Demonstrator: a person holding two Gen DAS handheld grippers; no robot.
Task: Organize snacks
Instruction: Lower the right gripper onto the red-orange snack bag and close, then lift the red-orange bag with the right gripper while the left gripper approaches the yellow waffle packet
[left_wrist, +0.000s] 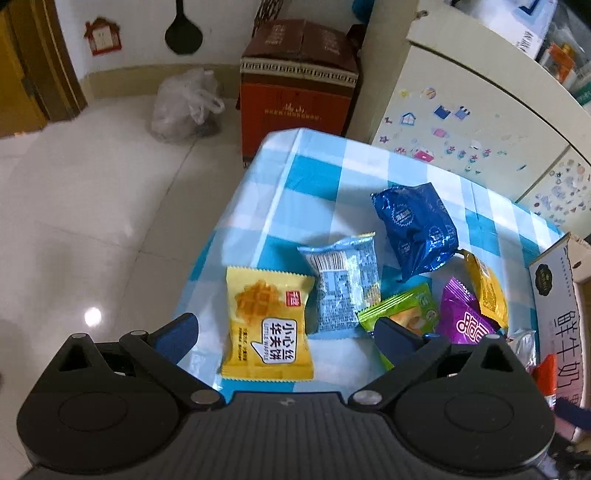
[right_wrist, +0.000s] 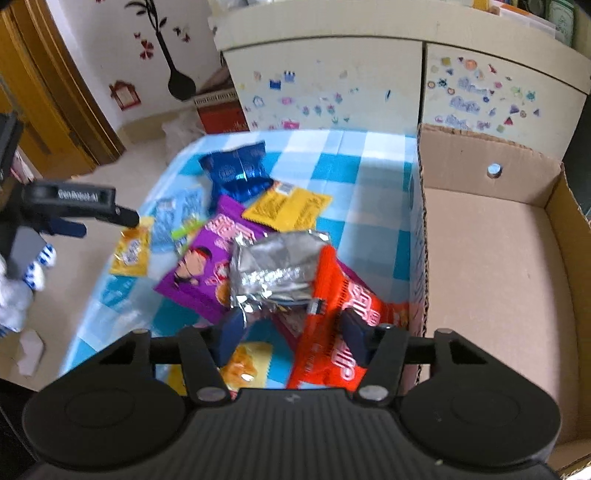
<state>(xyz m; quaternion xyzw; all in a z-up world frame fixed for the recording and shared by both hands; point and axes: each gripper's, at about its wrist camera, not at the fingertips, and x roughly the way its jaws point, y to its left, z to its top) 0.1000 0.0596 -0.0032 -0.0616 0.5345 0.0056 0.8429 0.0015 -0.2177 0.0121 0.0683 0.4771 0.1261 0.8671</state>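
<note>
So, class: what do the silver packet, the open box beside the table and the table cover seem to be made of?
Silver packet: probably metallised foil film; mirror-shiny, sharply creased.
Open box: corrugated cardboard, matt brown; fluting shows along its cut edge.
Table cover: blue-and-white check, likely thin plastic sheet or cloth; fold lines and a slight sheen, so uncertain.

The left claw (left_wrist: 284, 332) hangs spread wide above the near edge of the checked surface (left_wrist: 317, 177). Between its fingers lies a yellow waffle packet (left_wrist: 267, 326), flat, with a pale blue packet (left_wrist: 343, 286) just to its right. Further right a green packet (left_wrist: 402, 310), a purple packet (left_wrist: 463, 314) and an orange packet (left_wrist: 485, 290) overlap. A dark blue packet (left_wrist: 415, 230) sits beyond them. A white carton (left_wrist: 561, 302) stands at the right edge.
</note>
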